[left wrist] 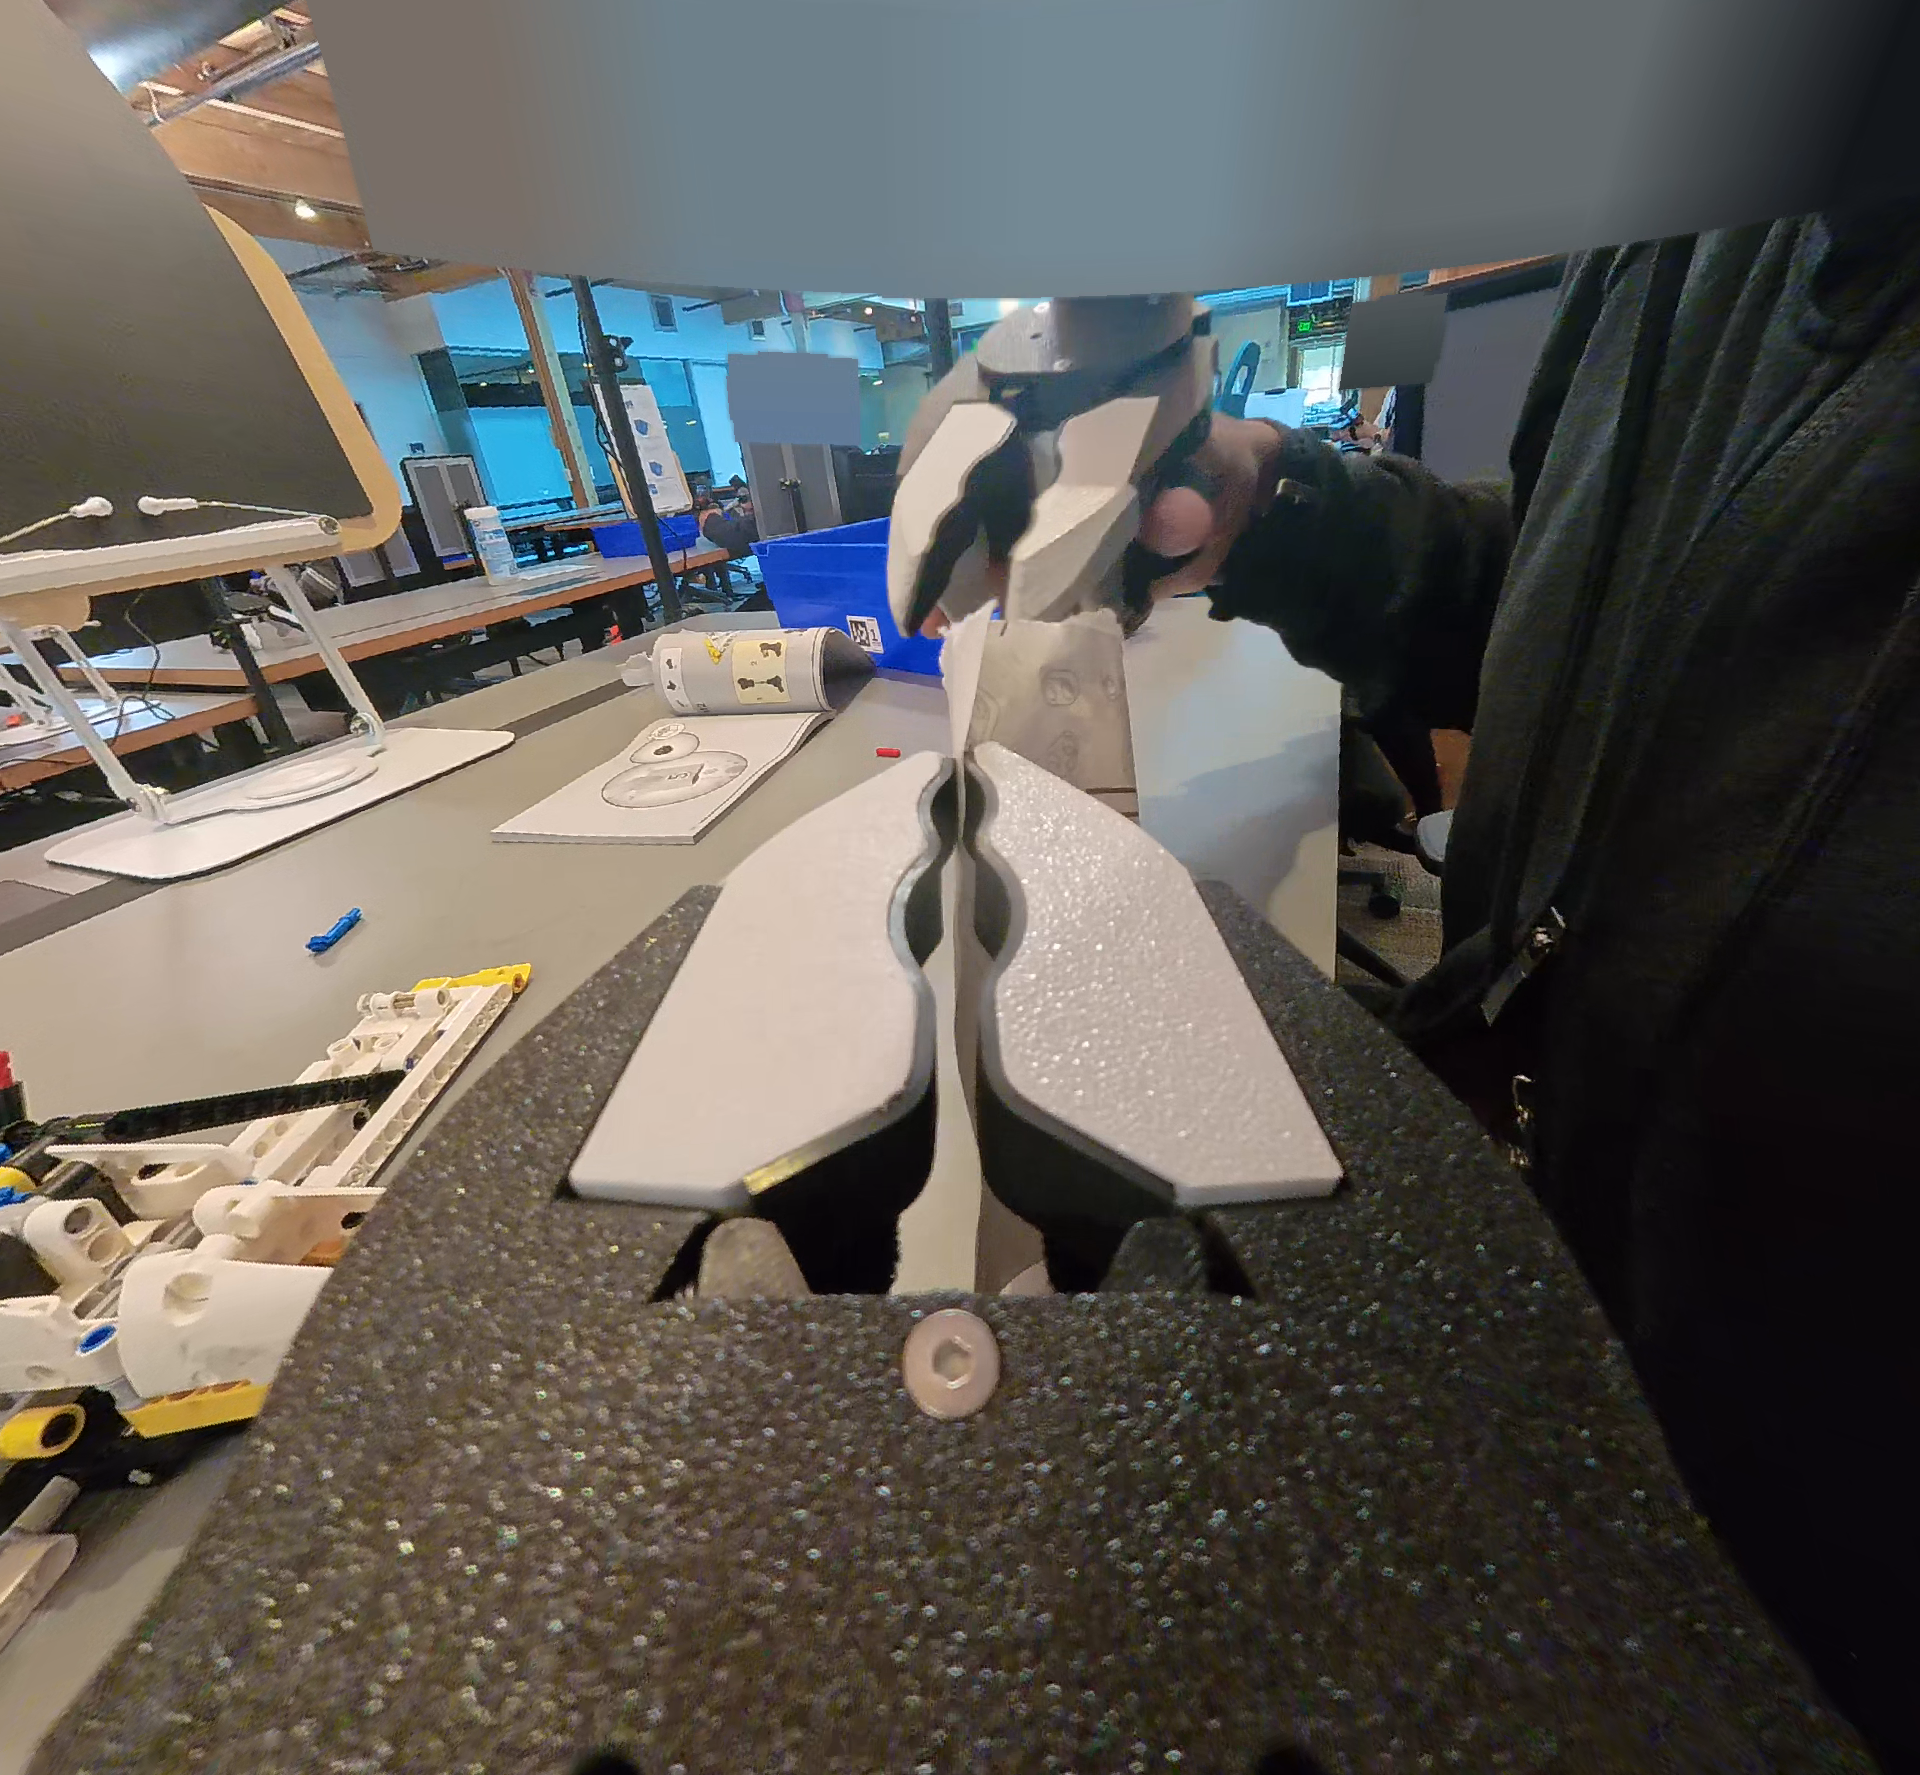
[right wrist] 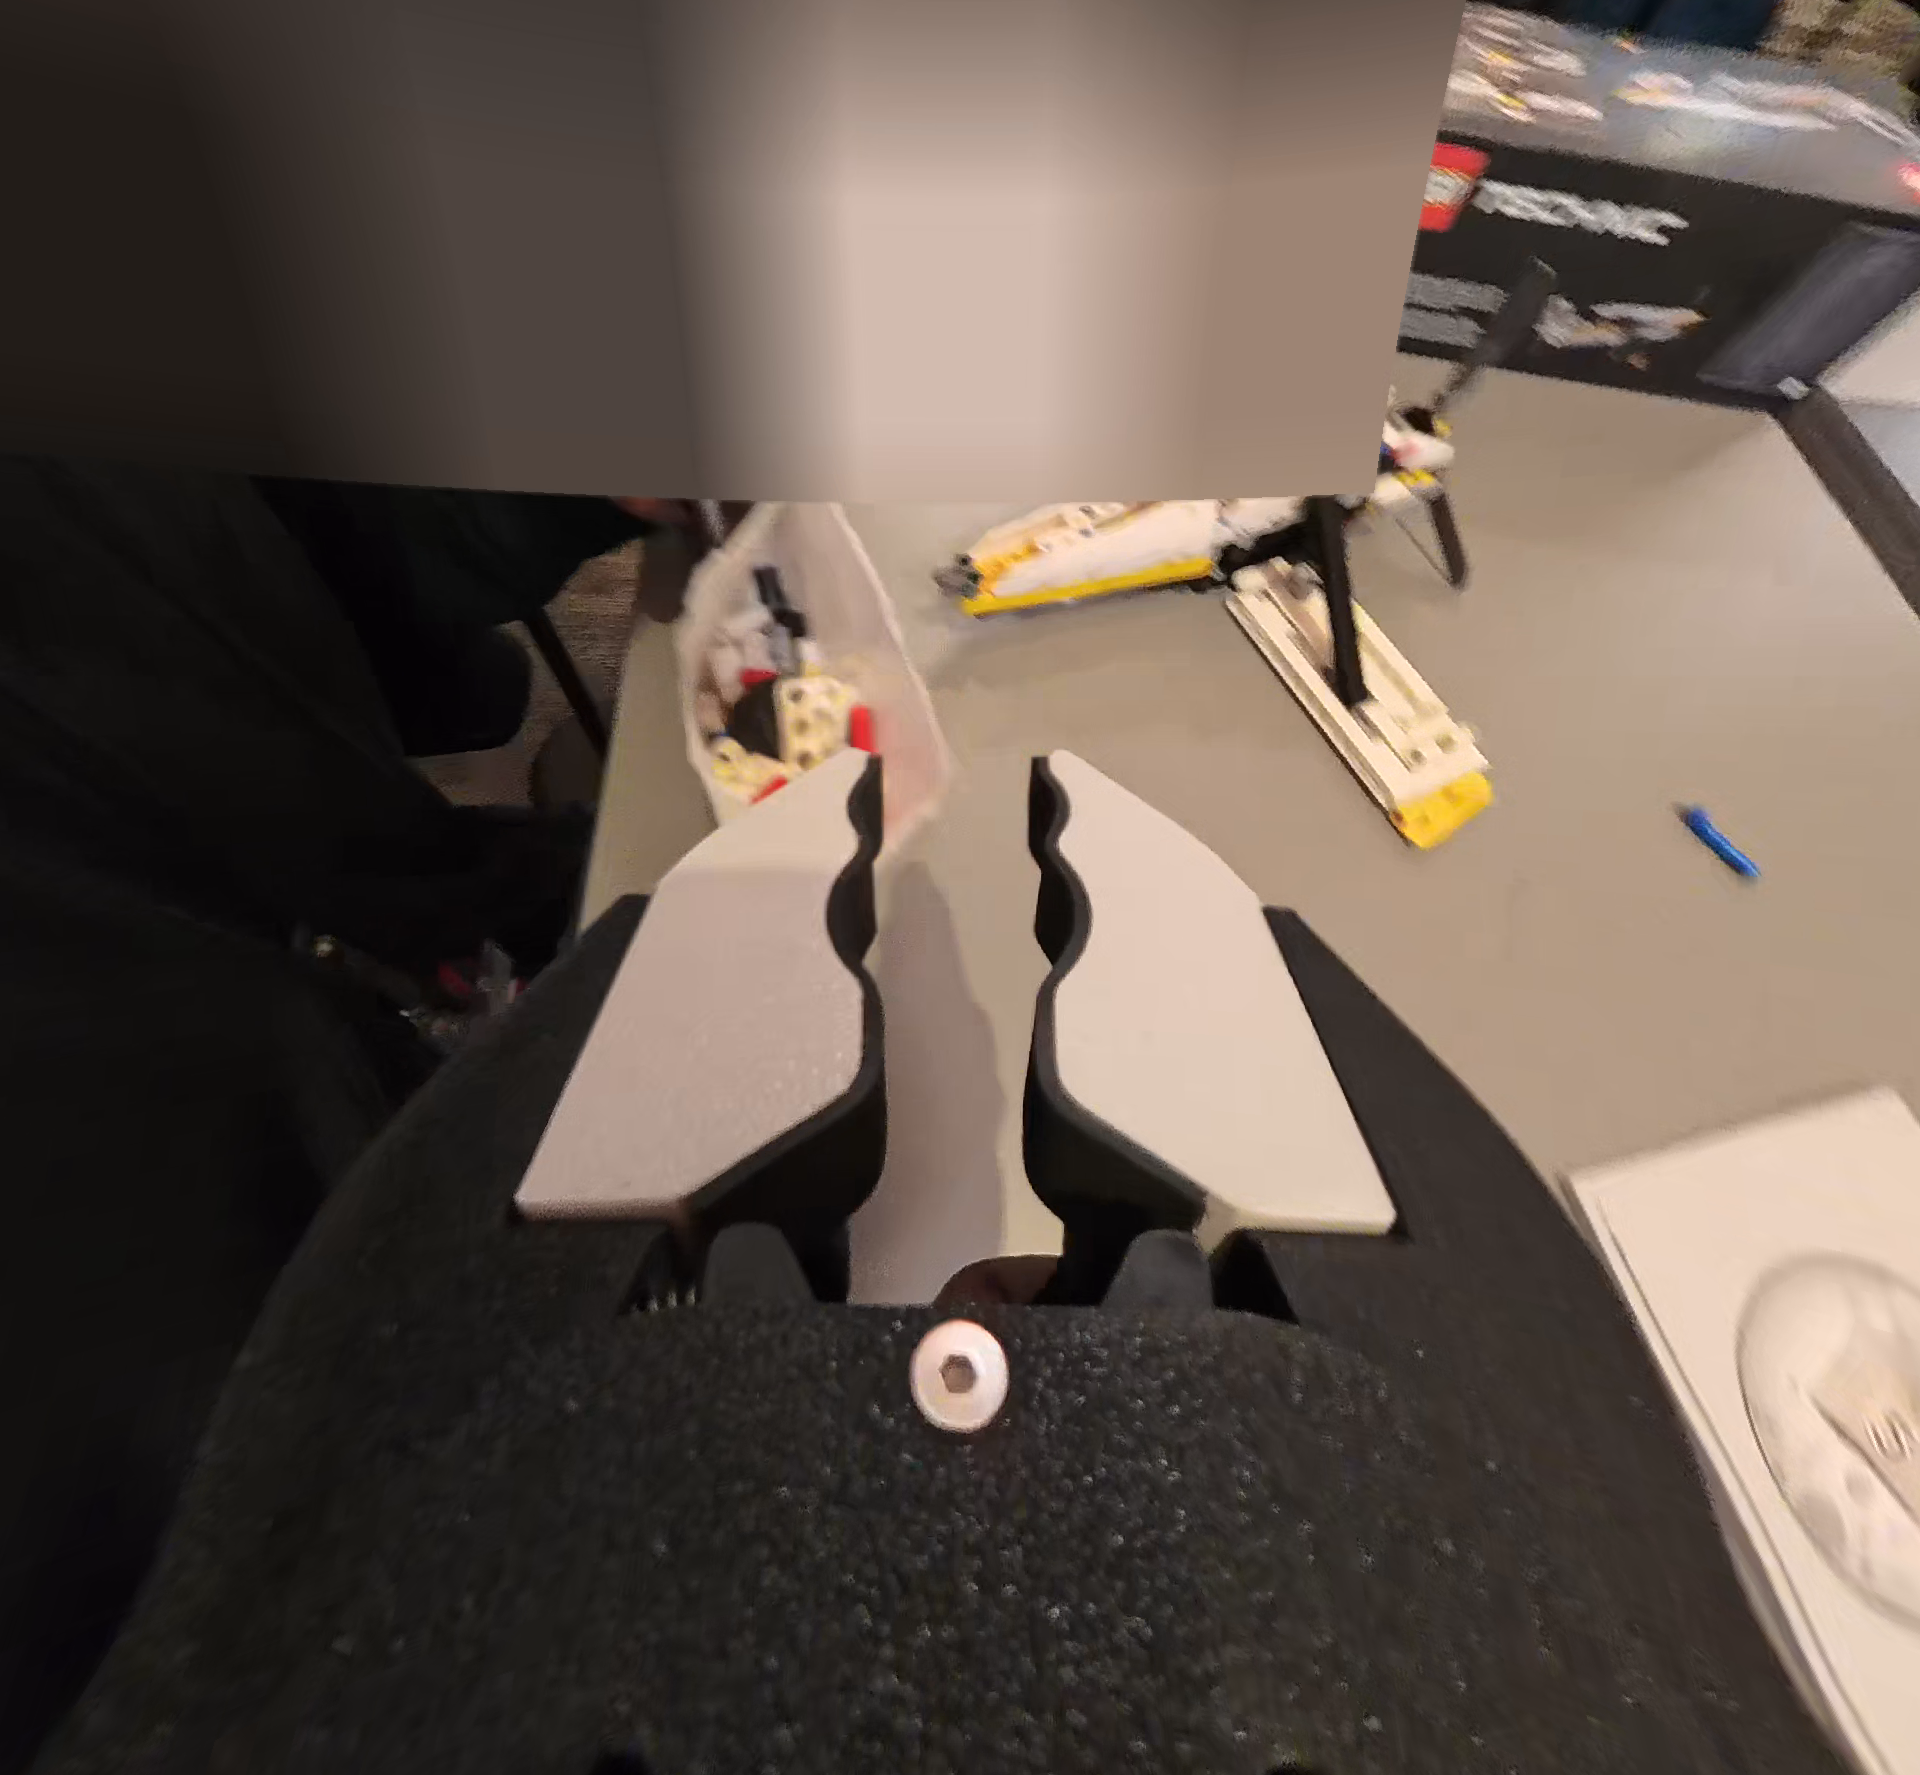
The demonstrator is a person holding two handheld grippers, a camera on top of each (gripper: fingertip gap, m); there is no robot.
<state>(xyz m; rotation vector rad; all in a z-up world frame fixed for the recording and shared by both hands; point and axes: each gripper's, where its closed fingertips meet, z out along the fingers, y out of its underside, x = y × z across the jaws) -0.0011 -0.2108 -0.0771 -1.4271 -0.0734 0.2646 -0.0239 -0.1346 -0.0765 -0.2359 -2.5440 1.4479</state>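
Grey table (left wrist: 312, 894) in a big open workshop w/ rows of desks behind; top of both views blurred out.

Left wrist view: left gripper (left wrist: 964, 759) had its jaws closed on a paper packet (left wrist: 1060, 707). The thin white edge ran up the centre between the wavy dark pads, which pressed on it from both sides, and the pale face w/ faint printed outlines stood upright just past the tips. Right gripper (left wrist: 977, 608), upper centre, was held by a black-gloved hand (left wrist: 1247, 520). Its jaws stood narrowly apart right at the packet's top edge, not clamped on it as far as I could tell. Finger shells were matte grey, gripper body black and grainy. Centre left lay an open instruction booklet (left wrist: 665, 769) w/ pages curled over, and a blue bin (left wrist: 831, 582) of smooth plastic sat behind it. A white stand (left wrist: 260, 769) was at far left, a small blue piece (left wrist: 335, 930) and a tiny red piece (left wrist: 886, 752) loose on the top, and a white-and-yellow brick model (left wrist: 208, 1206) at lower left.

Right wrist view (blurry): right gripper's jaws were moderately open w/ only bare table (right wrist: 1143, 894) between them. A clear tray (right wrist: 800, 686) of mixed loose pieces sat just beyond the tips, left of centre. The model showed at centre right, the blue piece at right, a black box (right wrist: 1662, 271) at upper right, and the booklet at the lower right corner.
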